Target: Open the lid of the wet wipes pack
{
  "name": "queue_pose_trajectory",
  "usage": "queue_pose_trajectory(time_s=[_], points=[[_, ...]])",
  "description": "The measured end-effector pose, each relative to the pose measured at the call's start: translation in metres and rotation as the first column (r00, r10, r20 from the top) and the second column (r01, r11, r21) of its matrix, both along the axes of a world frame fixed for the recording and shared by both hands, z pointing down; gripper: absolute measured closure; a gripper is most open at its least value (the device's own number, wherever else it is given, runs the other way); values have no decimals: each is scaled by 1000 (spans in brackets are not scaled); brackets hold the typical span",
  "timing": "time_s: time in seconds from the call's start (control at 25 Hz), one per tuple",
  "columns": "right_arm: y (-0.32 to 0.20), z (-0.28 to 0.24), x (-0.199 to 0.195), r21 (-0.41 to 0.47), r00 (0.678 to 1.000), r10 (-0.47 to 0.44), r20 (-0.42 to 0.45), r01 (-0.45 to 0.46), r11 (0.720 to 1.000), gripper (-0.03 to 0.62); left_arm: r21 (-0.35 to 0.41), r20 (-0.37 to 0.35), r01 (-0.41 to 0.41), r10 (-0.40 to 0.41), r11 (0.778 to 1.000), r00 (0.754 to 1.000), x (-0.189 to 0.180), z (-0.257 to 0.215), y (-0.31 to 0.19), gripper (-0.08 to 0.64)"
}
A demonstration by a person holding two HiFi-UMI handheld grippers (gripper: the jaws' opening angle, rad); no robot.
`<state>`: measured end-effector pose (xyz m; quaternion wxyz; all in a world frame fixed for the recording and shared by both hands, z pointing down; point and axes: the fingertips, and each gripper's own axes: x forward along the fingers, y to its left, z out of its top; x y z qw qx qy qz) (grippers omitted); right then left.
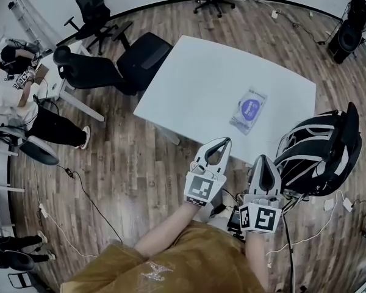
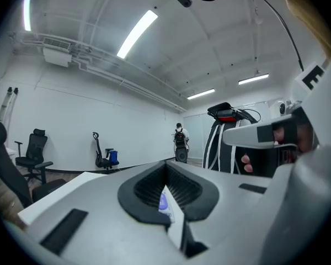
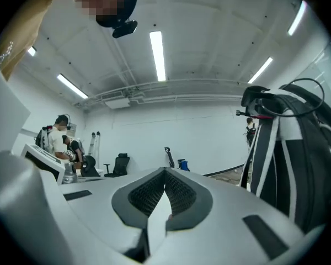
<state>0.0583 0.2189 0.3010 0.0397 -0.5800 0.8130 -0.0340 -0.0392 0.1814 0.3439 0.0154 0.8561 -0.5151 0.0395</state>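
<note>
Wipes pack [image 1: 249, 110] on table [image 1: 195, 81], chair [image 1: 140, 60] to left

Open tabletop [image 1: 219, 72] around pack [image 1: 249, 110]; black-and-white object [image 1: 320, 151] alongside.

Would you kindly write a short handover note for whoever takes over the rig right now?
The left gripper: jaws together, nothing held, short of the near edge of the white table.
The right gripper: the same, close beside it.
The wet wipes pack: flat on the table's near right part, ahead of both grippers, touched by neither.
Done: nothing; the lid looks flat and closed.
Left: reach the pack, probably steady it with one gripper, then lift the lid with the other.
</note>
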Motion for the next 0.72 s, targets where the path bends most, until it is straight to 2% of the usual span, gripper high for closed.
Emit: queue_pose_trajectory(time_s=[0.2, 0.4, 0.72], points=[[-20, 4, -4, -6, 996, 69, -47, -70, 998, 584, -1, 3, -20, 20, 1000, 1000, -12, -1, -22, 554], [-39, 5, 10, -18, 992, 126, -22, -126, 992, 584, -3, 10, -30, 30, 1000, 1000, -12, -3, -39, 554], [-76, 9, 23, -13, 996, 90, -10, -91, 996, 584, -5, 19, 3, -2, 1000, 1000, -1, 4, -69, 554]])
